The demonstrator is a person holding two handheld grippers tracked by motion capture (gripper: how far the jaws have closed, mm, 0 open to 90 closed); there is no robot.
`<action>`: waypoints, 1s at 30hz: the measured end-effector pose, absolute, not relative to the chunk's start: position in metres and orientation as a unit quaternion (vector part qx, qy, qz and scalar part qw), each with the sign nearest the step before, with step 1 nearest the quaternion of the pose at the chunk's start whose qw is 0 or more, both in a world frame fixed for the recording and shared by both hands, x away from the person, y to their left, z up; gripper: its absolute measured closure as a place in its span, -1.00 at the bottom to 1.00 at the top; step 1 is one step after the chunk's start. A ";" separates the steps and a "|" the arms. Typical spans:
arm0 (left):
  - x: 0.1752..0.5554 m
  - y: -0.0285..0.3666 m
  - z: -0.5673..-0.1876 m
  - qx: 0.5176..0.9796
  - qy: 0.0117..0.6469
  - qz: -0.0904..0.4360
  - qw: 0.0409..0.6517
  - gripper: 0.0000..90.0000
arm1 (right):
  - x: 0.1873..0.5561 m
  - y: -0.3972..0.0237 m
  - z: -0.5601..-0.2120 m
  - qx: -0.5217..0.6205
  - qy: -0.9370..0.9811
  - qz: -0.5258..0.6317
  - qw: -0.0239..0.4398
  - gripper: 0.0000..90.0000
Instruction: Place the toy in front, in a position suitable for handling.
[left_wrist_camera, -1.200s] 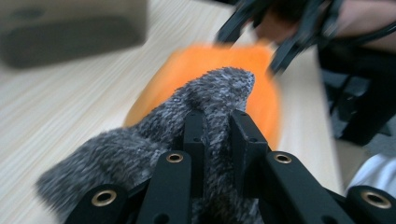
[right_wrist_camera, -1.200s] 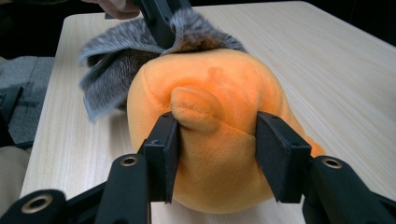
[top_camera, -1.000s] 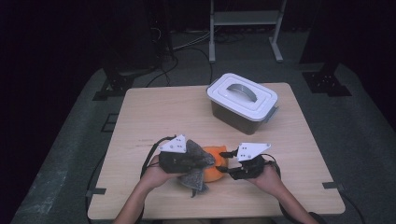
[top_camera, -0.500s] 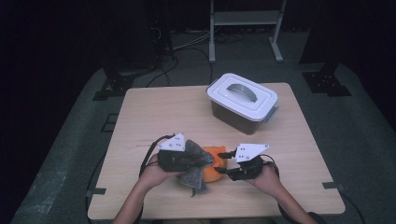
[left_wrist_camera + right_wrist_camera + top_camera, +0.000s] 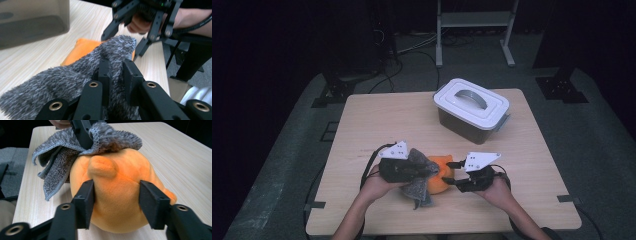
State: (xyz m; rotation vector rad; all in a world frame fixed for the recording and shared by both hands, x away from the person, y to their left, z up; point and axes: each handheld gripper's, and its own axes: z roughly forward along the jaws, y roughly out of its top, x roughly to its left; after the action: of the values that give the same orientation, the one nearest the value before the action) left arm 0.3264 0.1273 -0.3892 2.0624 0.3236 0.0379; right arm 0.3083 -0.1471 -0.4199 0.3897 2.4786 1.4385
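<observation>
An orange plush toy lies on the wooden table near its front edge. My right gripper is shut on the toy, one black jaw pressing each side. A fuzzy grey cloth drapes over the toy's top and left side. My left gripper is shut on a fold of that cloth, just left of the toy. In the left gripper view the right gripper faces me from across the toy.
A lidded plastic box with a white lid and grey handle stands at the back right of the table. A metal stand and cables lie on the dark floor beyond. Both forearms enter from the front edge.
</observation>
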 end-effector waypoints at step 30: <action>0.328 0.131 -0.391 0.853 0.142 0.008 0.502 0.74 | 0.308 -0.147 -0.423 0.103 0.863 0.484 0.104 0.13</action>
State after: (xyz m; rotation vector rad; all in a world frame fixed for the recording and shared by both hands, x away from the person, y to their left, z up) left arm 0.3276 0.1308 -0.3910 2.0620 0.3424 0.0198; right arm 0.3082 -0.1470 -0.4230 0.3035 2.5437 1.4271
